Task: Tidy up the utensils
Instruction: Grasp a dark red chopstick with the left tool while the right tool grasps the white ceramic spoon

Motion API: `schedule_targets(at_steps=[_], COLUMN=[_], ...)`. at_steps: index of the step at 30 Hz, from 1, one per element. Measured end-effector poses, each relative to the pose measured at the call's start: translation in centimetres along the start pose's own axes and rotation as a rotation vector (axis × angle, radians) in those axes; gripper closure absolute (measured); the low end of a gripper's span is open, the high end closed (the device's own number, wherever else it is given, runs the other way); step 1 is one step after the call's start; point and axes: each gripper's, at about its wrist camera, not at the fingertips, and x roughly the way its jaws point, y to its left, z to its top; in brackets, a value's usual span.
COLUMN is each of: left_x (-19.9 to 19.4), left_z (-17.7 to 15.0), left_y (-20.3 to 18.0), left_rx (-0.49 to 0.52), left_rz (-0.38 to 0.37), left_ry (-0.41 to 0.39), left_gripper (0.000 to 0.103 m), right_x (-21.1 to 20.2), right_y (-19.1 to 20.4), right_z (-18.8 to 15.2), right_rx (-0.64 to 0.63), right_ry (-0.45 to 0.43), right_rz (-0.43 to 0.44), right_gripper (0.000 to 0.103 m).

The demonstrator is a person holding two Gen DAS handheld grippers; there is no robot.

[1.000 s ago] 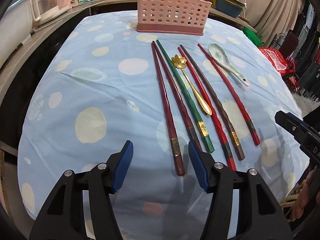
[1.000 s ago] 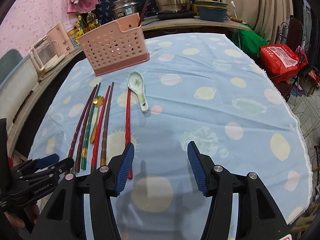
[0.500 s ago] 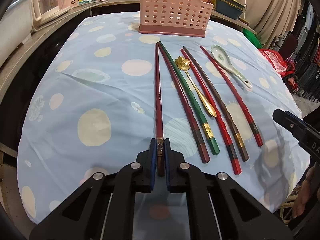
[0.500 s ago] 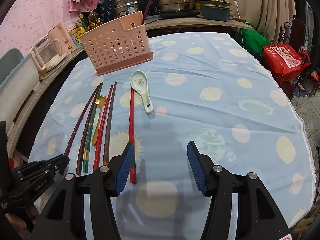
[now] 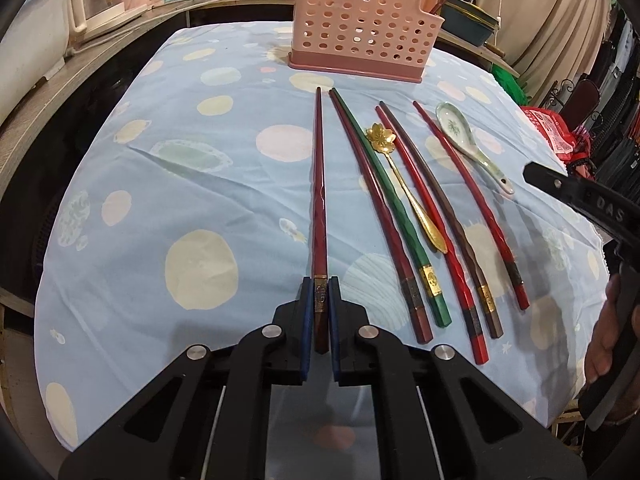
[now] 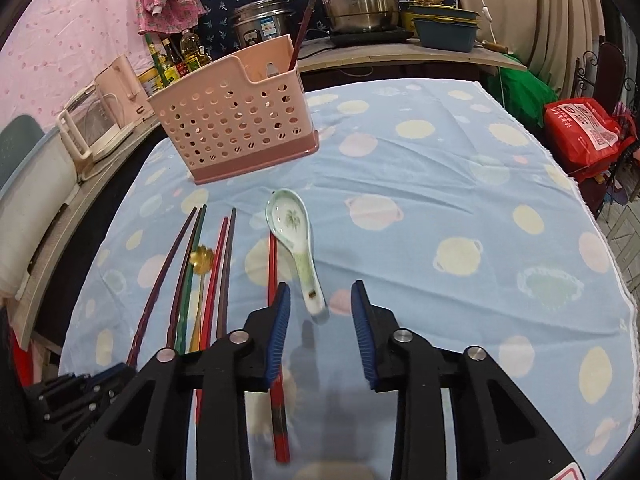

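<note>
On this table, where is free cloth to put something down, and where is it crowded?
Free: the cloth right of the ceramic spoon, out to the table's right edge, and the strip left of the chopstick held by the left gripper. Crowded: the row of chopsticks and gold spoon before the pink basket.

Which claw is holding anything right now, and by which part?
The left claw grips the dark red chopstick at its banded thick end. The right claw, just closing, holds nothing; the ceramic spoon handle lies between its fingers.
</note>
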Motion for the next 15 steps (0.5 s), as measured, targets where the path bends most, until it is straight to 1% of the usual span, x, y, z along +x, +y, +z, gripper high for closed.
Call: schedule_targets(at_steps=[4,6,12,15], left_x=[0.3,0.4,0.5,0.7], left_z=[0.3,0.5,0.7,0.8], left_y=[0.4,0.5,0.5,0.5], left_rx=[-0.008,-0.011,-0.012,-0.013], left_rz=[0.003,0.002,0.001,0.000], left_ry=[0.003,0.004,0.004,0.004], left_gripper=[0.096,0.096,0.096,0.096], right_x=[1.5,2.2,3.9,4.4], right_y=[0.4,0.6,0.5,0.4], right_z=[0.9,1.1,1.0,0.9], right_rx=[-0.007,-0.013,-0.011,-0.004], right_ry=[0.010,0.018,0.054,0.068], right_rz=[0.010,0.011,0.016,0.021], right_gripper=[0.083,0.084,0.090,0.091])
